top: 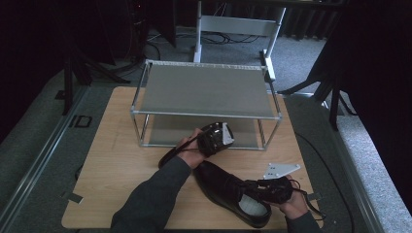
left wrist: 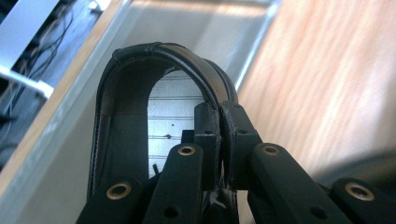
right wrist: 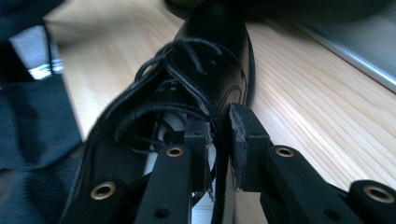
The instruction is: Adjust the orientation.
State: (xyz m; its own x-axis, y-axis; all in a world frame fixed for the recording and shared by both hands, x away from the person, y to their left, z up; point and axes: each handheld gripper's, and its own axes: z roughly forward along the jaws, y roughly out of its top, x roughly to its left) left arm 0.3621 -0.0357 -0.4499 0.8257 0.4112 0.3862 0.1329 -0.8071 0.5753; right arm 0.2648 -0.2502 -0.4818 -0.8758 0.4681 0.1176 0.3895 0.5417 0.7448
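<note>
Two shoes, each clamped at its collar: left gripper point(left wrist: 219, 140) holds one shoe point(left wrist: 154, 84) before the rack's lower shelf point(top: 194, 138); right gripper point(right wrist: 217, 144) grips the other point(right wrist: 210, 60), toe pointing away.

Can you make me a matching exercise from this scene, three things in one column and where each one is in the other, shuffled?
1. left gripper
2. right gripper
3. metal rack

A. stands at the far side of the table
B. clamped on the collar of the laced shoe
C. clamped on the heel rim of the other shoe

Pairs: 1-C, 2-B, 3-A
</note>
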